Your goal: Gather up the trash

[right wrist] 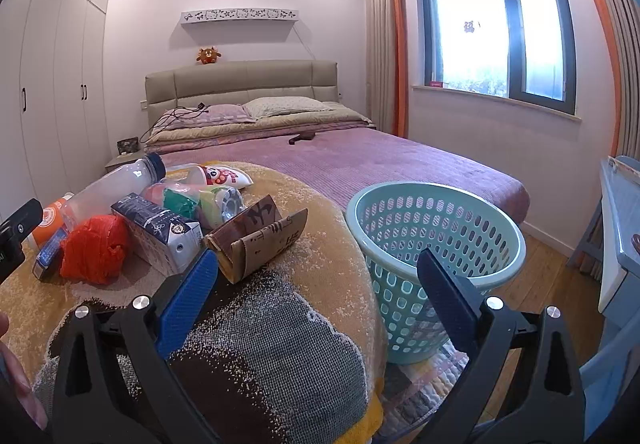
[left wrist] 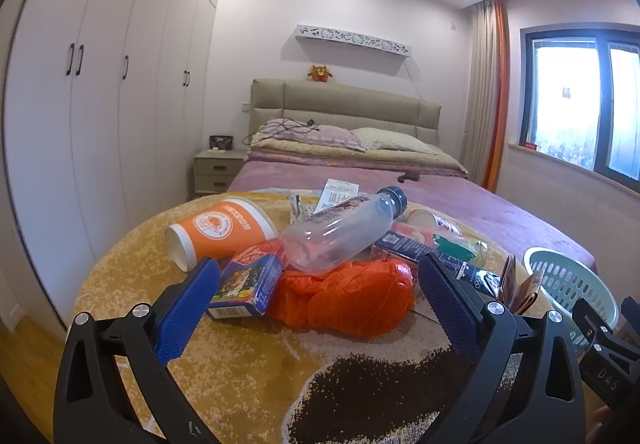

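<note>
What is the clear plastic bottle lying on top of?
The clear bottle rests on the orange plastic bag and the small blue box; anything beneath its far end is hidden.

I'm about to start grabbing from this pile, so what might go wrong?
The clear bottle lies on top of the orange plastic bag; pulling the bag first would likely roll the bottle off. The basket stands beside the bed edge, lower than the pile, so a piece released early from the right gripper may miss.

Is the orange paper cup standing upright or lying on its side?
On its side: the orange paper cup lies on the yellow blanket, its white rim facing sideways.
</note>
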A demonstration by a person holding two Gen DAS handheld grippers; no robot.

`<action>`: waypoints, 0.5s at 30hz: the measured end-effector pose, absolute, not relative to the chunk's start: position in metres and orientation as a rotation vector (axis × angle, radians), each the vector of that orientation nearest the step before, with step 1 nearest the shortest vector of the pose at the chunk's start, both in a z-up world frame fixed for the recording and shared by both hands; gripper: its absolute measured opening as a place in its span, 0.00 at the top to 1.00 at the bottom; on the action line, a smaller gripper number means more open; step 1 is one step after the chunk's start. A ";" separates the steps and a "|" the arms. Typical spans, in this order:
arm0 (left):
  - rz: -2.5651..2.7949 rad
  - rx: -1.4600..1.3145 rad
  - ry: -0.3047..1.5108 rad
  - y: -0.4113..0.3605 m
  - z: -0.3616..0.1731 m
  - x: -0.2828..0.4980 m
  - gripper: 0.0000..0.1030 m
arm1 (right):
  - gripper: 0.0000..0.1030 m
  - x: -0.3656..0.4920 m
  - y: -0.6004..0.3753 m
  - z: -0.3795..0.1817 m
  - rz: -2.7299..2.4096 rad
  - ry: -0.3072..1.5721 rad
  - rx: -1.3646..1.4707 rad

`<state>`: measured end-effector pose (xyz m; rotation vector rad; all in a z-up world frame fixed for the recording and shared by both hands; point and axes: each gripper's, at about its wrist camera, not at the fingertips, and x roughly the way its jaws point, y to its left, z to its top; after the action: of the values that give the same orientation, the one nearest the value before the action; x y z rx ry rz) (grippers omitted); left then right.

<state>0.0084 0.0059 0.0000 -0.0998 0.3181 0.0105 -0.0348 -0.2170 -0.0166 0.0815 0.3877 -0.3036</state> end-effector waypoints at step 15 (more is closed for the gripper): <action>0.007 -0.105 0.318 0.004 0.000 0.002 0.07 | 0.07 -0.035 -0.218 -0.018 -0.299 0.397 0.092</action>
<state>0.0024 0.0041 0.0000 -0.1052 0.3182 0.0074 -0.0346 -0.2183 -0.0185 0.0921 0.3971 -0.2989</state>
